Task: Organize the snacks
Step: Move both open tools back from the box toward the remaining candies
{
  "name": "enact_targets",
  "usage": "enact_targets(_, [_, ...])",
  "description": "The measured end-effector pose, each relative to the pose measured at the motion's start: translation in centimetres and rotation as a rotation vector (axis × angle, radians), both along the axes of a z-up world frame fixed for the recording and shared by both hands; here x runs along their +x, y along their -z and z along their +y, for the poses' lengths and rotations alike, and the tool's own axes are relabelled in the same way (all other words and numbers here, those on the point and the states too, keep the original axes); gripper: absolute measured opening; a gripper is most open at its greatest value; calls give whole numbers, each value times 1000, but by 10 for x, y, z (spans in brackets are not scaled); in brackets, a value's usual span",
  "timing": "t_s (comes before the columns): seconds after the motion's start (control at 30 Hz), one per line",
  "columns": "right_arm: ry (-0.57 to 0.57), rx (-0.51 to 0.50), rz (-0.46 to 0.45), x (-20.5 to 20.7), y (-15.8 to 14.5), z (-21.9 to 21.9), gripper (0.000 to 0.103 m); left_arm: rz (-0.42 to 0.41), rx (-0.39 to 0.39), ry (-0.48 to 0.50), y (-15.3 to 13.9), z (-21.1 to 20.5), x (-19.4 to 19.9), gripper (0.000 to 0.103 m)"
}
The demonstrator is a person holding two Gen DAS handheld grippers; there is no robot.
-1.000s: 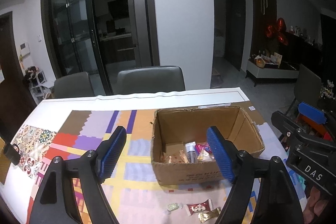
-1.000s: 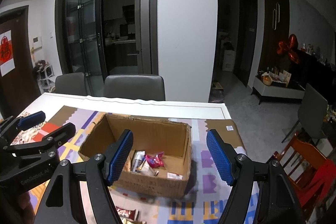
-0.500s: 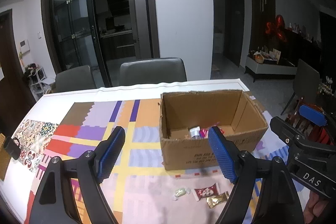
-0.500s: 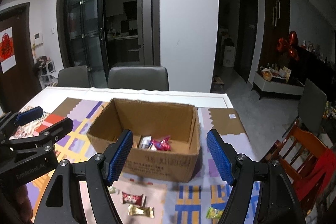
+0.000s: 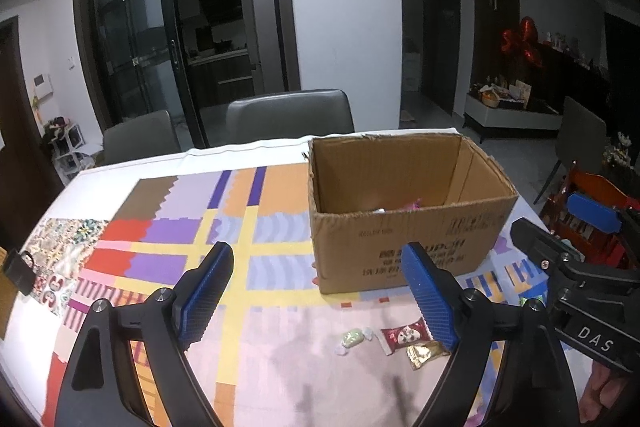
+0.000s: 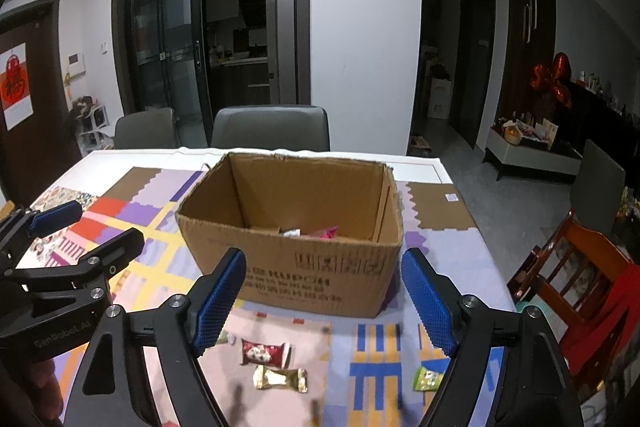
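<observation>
Cardboard box [image 6: 296, 259] sits on bench [image 5: 256, 367] over bright patchwork cloth, few wrappers barely visible inside. Loose snacks on cloth just in front of box: red wrapped candy [image 6: 264, 352], gold wrapped candy [image 6: 281, 379] right beside it, pale green candy [image 5: 352, 338] off to left, green packet [image 6: 429, 378] apart on right. Left gripper [image 5: 320, 303] above cloth, jaws opening, nothing between them. Right gripper [image 6: 323, 303] near box front, jaws spread wide, nothing between them either. Grey chairs [image 6: 272, 127] behind bench.
</observation>
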State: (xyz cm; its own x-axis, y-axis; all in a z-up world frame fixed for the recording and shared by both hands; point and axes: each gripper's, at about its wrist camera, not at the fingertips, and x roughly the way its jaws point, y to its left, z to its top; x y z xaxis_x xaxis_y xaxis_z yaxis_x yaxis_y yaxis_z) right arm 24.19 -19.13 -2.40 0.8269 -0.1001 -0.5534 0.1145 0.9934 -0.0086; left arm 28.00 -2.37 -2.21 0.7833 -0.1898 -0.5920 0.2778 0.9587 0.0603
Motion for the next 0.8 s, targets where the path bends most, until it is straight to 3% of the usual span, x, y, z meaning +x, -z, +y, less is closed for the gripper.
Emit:
enact_targets(0.3, [0,3,37,-6,24,9,81,27,7,33,26,5,-4,87])
enact_targets(0.8, [21,21,110,-7,64,15,81,30,88,111,66,8,-7,87])
